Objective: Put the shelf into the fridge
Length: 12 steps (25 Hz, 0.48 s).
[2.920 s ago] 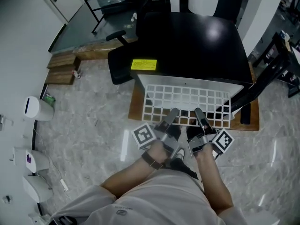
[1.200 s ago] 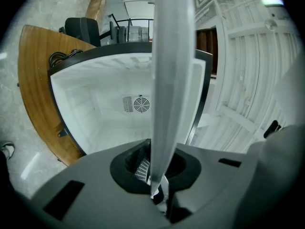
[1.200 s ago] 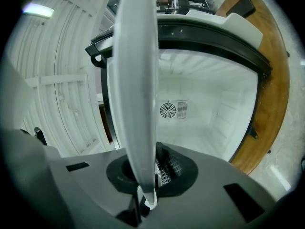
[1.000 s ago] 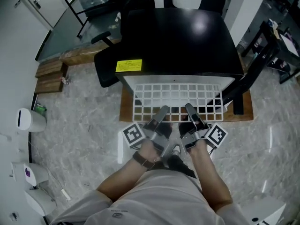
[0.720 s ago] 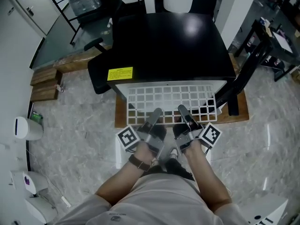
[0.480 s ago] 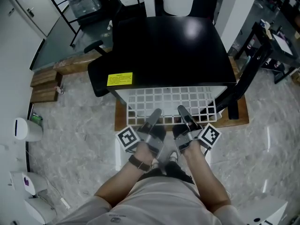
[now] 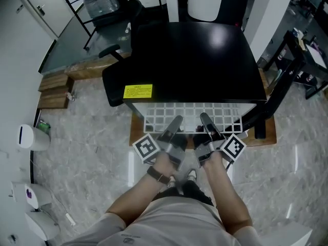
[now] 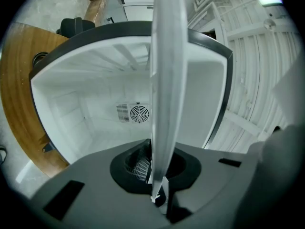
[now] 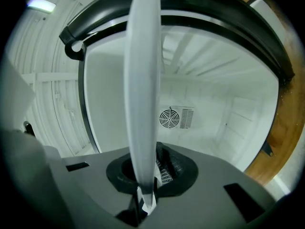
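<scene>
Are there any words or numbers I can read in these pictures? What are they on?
Yellow label on top of the black fridge: dark print, too small to read.
Left cube marker and right cube marker: black-and-white square patterns, no words.
Nothing else can be read.

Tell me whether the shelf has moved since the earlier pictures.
Yes. The shelf has slid deeper into the fridge: fewer grid rows show before its black top edge.
</scene>
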Each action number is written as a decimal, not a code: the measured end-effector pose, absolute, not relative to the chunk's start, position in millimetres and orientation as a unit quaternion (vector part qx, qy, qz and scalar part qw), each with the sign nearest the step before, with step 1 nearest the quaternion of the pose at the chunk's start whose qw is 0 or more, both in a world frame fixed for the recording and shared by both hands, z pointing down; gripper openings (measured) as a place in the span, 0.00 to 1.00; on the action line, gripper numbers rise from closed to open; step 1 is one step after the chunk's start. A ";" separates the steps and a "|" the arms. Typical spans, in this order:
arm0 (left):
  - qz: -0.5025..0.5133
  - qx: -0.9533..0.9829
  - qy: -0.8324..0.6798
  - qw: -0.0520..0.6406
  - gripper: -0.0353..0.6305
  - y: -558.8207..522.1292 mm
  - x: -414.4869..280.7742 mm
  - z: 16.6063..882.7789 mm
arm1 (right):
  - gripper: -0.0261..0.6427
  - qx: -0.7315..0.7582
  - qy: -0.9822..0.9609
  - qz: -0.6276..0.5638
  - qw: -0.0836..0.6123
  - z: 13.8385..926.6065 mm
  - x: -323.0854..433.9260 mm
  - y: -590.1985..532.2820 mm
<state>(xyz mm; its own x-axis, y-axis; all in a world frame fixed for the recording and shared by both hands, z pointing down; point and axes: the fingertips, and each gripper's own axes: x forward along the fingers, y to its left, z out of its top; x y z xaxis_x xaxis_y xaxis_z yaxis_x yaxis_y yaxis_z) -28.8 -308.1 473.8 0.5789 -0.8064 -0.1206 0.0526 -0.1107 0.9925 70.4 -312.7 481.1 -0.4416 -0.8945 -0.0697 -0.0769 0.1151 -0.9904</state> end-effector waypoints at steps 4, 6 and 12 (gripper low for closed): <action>-0.365 0.653 -0.289 0.597 0.09 -317.1 -28.7 470.8 | 0.11 -0.376 0.653 -0.542 0.373 477.9 69.8 -321.9; -0.366 0.654 -0.288 0.596 0.09 -319.4 -28.6 470.0 | 0.11 -0.374 0.654 -0.541 0.373 477.4 69.2 -324.2; -0.367 0.652 -0.292 0.596 0.09 -314.6 -28.6 476.2 | 0.11 -0.377 0.651 -0.542 0.374 484.6 71.2 -319.5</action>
<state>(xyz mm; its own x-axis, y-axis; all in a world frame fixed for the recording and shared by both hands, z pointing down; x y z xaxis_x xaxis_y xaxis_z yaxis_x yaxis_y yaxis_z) -28.6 -314.6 476.2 0.5601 -0.8180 -0.1307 0.0579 -0.1187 0.9912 71.2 -319.5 484.6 -0.4365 -0.8963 -0.0781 -0.0855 0.1278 -0.9881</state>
